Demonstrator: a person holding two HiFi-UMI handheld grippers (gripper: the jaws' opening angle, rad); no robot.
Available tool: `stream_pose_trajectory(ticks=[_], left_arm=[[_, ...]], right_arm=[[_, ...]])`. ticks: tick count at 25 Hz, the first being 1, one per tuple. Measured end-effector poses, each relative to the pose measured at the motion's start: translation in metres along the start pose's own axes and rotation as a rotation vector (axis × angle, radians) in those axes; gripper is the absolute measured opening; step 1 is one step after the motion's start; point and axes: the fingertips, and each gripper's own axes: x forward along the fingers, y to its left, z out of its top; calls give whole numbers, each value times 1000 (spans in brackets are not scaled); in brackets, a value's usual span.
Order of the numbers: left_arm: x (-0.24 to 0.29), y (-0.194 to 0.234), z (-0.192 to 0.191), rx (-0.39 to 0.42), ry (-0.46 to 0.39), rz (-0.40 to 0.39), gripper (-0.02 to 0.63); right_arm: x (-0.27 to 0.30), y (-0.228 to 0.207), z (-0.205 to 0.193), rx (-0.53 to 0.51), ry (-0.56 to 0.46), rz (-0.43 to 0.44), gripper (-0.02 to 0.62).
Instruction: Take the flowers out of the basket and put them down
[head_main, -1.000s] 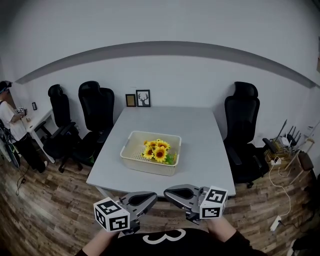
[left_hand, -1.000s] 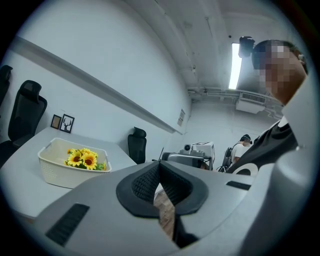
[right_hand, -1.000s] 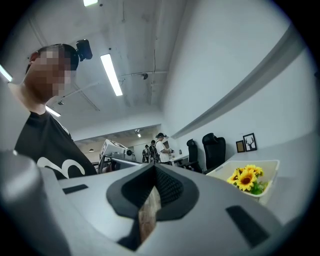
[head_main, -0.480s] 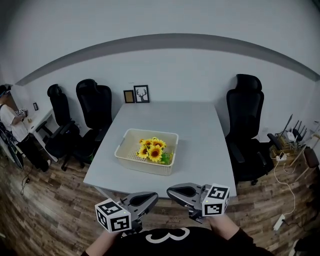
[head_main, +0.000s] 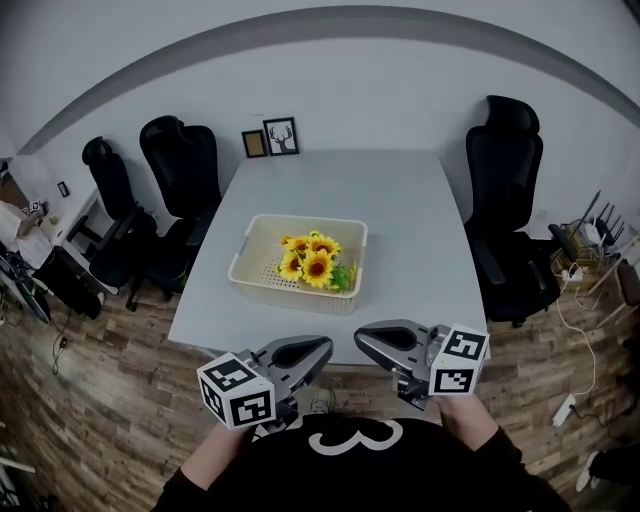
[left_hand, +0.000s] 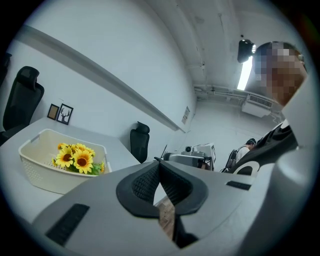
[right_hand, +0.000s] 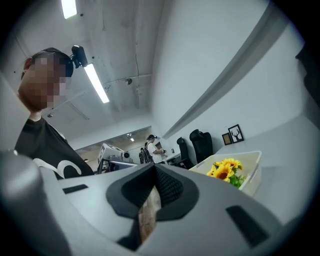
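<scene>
Sunflowers (head_main: 315, 263) are seen in a perforated cream basket (head_main: 258, 268); the smooth grey table (head_main: 410, 230) is left open at three o'clock. The left gripper (head_main: 327, 344) and right gripper (head_main: 359, 334) are shut, empty.

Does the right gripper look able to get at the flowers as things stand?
Probably yes: the flowers lie uncovered in the open basket, with nothing between them and the right gripper. Its jaws are shut and would have to open first.

The flowers (head_main: 312, 262) lie inside the basket (head_main: 285, 296), which stands on the table (head_main: 410, 220) near its front edge. You hold the left gripper (head_main: 322, 346) and right gripper (head_main: 362, 336) side by side, tips close together, apart from the basket.
</scene>
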Motion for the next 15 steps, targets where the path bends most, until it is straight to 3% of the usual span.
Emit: stream_pose_trajectory(ticks=[15], left_arm=[[31,130,51,-41,30,-55,14]], right_arm=[[72,-105,32,33,0,-99,8]])
